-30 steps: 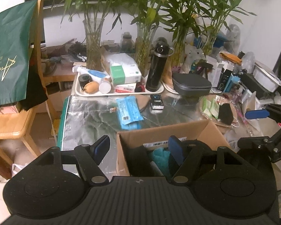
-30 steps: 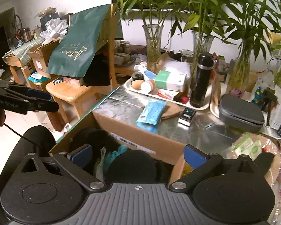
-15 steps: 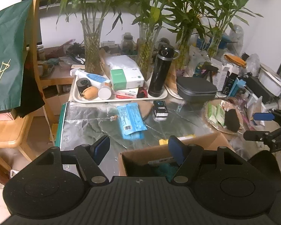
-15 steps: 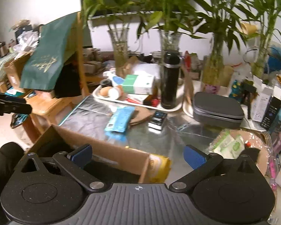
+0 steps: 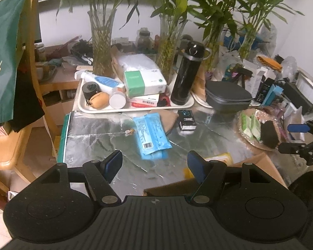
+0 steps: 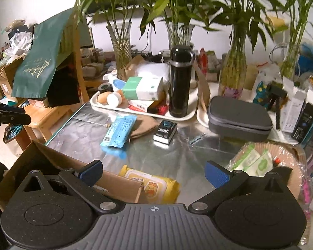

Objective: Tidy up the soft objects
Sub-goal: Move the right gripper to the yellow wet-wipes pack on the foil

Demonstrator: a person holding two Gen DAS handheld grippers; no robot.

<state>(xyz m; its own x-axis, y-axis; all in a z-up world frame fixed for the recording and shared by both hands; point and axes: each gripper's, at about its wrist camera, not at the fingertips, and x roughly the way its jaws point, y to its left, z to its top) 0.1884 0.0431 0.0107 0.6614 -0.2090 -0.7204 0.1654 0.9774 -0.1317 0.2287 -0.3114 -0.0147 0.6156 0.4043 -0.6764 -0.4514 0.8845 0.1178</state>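
Progress looks partial, judged from how things lie. In the left wrist view, the cardboard box (image 5: pixel 250 166) sits at the near edge of the foil-covered surface (image 5: pixel 98 139), only its rim and a flap showing, so its contents cannot be read from here. Soft things lie loose outside it: a blue wipes pack (image 5: pixel 151 135) out in the middle of the foil, a tan pouch (image 5: pixel 169 118) tucked just behind and partly under that pack, and a sliver of the yellow wipes pack (image 5: pixel 219 158) beside the box flap. The left gripper (image 5: pixel 155 163) has its jaws released, nothing between them; the blue pack lies ahead of the gap, slightly above centre, apart from both pads. The right gripper (image 5: pixel 298 139) shows at the right edge, also parted and empty.

In the right wrist view, the box (image 6: pixel 58 162) lies low at the left, its interior dark and unreadable. The yellow wipes pack (image 6: pixel 150 184) rests on the surface touching the box's outer corner, outside it, lying low within the gap of the right gripper (image 6: pixel 154 171), whose jaws stand wide and grasp nothing. The blue wipes pack (image 6: pixel 119 131) and tan pouch (image 6: pixel 144 126) lie farther ahead, left of centre, near the white tray (image 6: pixel 183 115). So at least these three soft items seem left to gather; the yellow pack is the nearest candidate for this gripper.
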